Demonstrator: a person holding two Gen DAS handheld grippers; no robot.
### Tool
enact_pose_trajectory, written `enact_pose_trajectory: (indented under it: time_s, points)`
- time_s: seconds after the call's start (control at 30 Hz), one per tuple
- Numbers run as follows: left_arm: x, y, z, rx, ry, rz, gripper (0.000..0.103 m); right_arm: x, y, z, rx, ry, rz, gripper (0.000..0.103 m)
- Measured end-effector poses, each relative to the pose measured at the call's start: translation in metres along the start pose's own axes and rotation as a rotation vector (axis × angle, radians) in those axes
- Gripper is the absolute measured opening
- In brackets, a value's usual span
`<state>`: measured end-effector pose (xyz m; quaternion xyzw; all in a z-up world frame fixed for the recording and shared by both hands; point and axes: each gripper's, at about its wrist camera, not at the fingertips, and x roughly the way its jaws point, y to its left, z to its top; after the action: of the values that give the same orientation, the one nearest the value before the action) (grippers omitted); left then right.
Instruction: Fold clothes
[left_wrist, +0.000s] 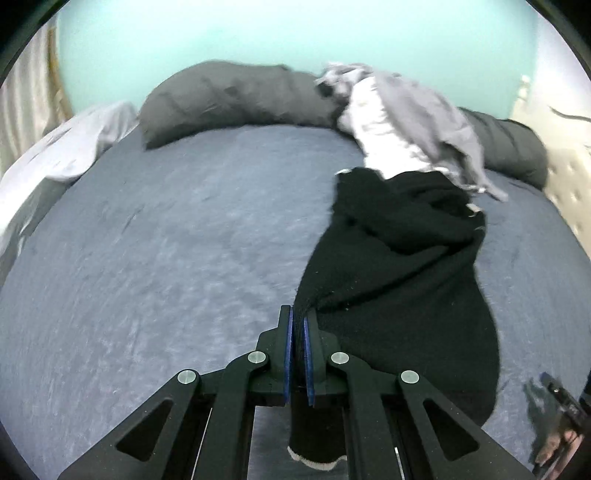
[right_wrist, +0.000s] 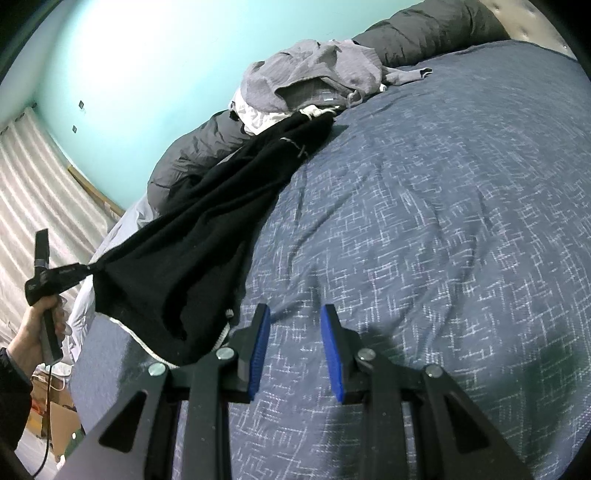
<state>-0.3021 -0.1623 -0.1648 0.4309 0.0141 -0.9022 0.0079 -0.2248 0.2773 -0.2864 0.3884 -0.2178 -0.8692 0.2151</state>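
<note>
Left claw (left_wrist: 298, 325): clamped on black garment (left_wrist: 399, 266), trailing toward 1 o'clock across bed (left_wrist: 166, 240). Right claw (right_wrist: 295, 321): partly open, empty.

You are getting even, fairly bright light, washing the teal wall (right_wrist: 140, 74) pale. Motion blur is smearing the left wrist view, worst across the clothes pile (left_wrist: 399, 122). The right wrist view is staying sharp; soft shadows are falling on the bedcover (right_wrist: 443, 229) beside the jaws. Fisheye bending and dark vignetting are crowding both edges.
</note>
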Motion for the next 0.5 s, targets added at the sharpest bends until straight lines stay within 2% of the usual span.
enact_pose_trajectory:
  time_s: [0.17, 0.23, 0.37, 0.5]
  points:
    - [0.025, 0.008, -0.016, -0.013, 0.047, 0.014, 0.005, 0.005, 0.007, 0.001, -0.005, 0.031, 0.023, 0.029]
    - [0.03, 0.007, -0.021, -0.01, 0.052, 0.011, 0.005, 0.008, 0.015, 0.001, -0.019, 0.05, 0.042, 0.044]
    - [0.031, 0.007, -0.027, 0.004, 0.049, -0.006, 0.005, 0.022, 0.033, 0.001, -0.042, 0.089, 0.06, 0.047]
    - [0.025, 0.009, -0.029, 0.021, 0.036, -0.035, 0.006, 0.056, 0.057, 0.006, -0.077, 0.134, 0.081, 0.049]
